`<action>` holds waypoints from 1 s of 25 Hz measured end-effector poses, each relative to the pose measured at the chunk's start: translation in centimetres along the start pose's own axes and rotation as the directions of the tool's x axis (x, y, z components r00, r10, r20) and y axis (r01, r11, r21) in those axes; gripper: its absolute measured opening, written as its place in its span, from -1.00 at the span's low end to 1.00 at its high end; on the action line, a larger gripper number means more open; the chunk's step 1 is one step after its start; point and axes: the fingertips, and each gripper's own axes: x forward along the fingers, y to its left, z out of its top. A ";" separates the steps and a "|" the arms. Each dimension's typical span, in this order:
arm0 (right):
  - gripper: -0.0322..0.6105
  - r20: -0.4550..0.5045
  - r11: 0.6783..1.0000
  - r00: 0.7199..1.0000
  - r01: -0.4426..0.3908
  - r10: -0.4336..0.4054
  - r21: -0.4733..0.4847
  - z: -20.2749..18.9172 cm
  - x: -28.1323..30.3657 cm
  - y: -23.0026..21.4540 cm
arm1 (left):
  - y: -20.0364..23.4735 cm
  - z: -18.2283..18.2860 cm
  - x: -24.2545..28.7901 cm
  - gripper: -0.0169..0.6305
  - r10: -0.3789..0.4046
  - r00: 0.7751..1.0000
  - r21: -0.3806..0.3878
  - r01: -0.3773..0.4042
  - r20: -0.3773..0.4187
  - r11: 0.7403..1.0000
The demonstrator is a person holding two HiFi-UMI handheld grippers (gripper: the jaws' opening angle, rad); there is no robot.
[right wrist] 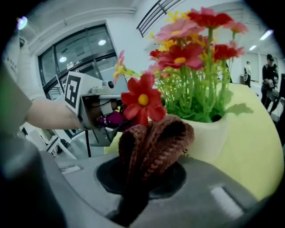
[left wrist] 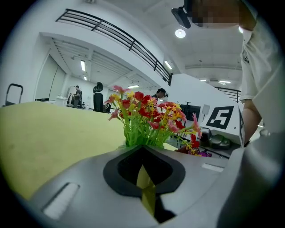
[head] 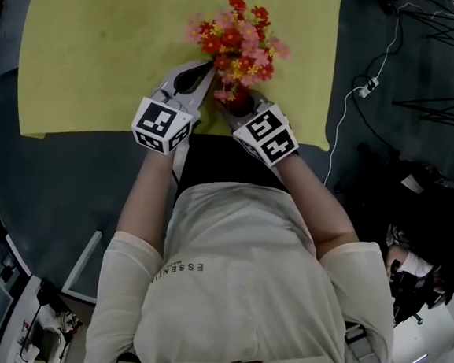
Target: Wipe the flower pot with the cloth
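A cream flower pot point(right wrist: 222, 133) with red, pink and orange flowers point(head: 237, 43) stands on the yellow mat point(head: 104, 47). In the head view the blooms hide the pot. My right gripper point(head: 238, 103) is shut on a brown knitted cloth point(right wrist: 153, 142), which bulges out of the jaws right against the pot's near side. My left gripper point(head: 207, 72) sits just left of the flowers, its jaws shut with nothing in them; the stems point(left wrist: 142, 133) rise just beyond its tip. Both grippers flank the pot closely.
The mat covers the far part of a dark round table point(head: 61, 178), and its near edge lies just under the grippers. A white cable with a plug point(head: 367, 88) lies on the floor to the right. Dark bags and gear point(head: 420, 233) sit further right.
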 end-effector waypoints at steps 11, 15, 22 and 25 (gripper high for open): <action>-0.76 0.042 0.976 0.999 -0.003 -0.006 0.216 -0.2 -1.8 -3.7 | -0.3 -0.2 0.1 -0.90 -0.044 0.997 0.069 0.048 -0.059 0.996; -0.76 0.029 0.964 0.997 0.063 -0.073 0.260 -1.4 -3.5 -6.2 | -0.3 -0.2 0.0 -0.90 -0.059 0.997 0.041 0.061 -0.060 0.997; -0.76 0.041 0.923 0.977 0.185 -0.211 0.338 -2.0 -6.7 -11.1 | -0.3 -0.4 0.1 -0.90 -0.046 0.998 0.049 0.048 -0.044 0.998; -0.76 0.059 0.903 0.962 0.226 -0.265 0.365 -0.7 -8.1 -14.2 | -0.3 -0.4 0.0 -0.90 -0.044 0.998 0.033 0.045 -0.039 0.998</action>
